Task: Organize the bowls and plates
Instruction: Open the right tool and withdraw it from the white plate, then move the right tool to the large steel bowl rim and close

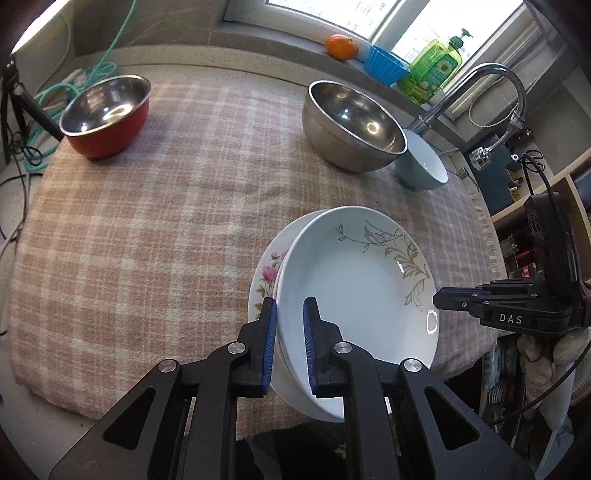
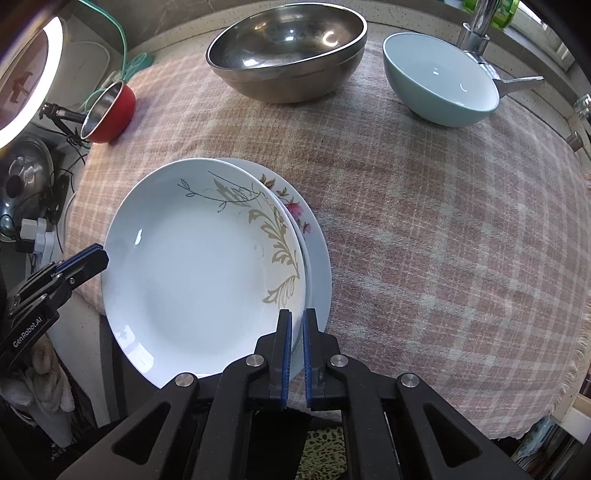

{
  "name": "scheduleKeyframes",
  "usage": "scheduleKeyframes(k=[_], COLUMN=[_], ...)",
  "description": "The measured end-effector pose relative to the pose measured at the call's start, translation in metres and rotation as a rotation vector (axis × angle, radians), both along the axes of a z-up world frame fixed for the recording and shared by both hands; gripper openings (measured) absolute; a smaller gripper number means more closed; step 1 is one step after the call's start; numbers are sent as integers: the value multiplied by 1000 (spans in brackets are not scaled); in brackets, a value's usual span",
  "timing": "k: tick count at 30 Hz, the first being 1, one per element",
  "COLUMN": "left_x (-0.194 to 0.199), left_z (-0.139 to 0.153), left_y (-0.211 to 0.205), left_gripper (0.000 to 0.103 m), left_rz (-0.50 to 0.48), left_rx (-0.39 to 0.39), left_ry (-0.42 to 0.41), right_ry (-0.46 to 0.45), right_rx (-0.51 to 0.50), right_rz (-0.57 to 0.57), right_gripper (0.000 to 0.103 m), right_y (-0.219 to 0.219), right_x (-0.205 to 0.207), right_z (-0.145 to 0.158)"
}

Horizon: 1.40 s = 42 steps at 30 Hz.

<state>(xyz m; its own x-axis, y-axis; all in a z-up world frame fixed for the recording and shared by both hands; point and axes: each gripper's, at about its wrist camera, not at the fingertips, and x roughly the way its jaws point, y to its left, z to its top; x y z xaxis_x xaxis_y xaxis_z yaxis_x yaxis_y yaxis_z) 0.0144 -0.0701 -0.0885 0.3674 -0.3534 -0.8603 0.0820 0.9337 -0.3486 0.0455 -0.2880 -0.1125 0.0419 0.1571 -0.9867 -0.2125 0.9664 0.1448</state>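
Checked cloth (image 1: 147,229) over the worktop — two stacked plates overhang its near edge. The left gripper (image 1: 290,343) and the right gripper (image 2: 296,354) each clamp the rim of the leaf-patterned plate (image 2: 199,273), atop the floral plate (image 2: 317,258).

A pink plaid cloth (image 1: 155,229) covers the desk. Behind it, bright daylight comes through a window (image 1: 332,11) above a grey stone sill (image 1: 280,40); a chrome faucet (image 1: 491,79) arches at right.
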Motion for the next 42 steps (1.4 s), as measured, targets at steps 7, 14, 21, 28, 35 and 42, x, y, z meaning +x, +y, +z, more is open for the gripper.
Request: scheduleKeyframes(k=[7,14,21,28,35,42], left_x=[2,-3,-9,-6,6,28], left_z=[10,16,33,52,70,90], left_y=[13,30,49,63,63,53], left_gripper=[13,13,13,13,13,13], left_rz=[29,69,120,189,230,242], left_rx=[-4,-25,-25,-69,-89,-126], left_ry=[-30,-40,-85,-122,-169,-209], right_ry=[-34,-123,-293,-408,-505,-580], right_rx=[31,136,176,171,201,256], right_rz=[-27,-112,-229,-252,-225,-171], right_gripper=[5,15,24,24,24,28], right_y=[-5,-27,-57,-71,-75,-72], right_x=[0,-9,-30,-42,-35,-7], right_z=[13,40,71,93,119,143])
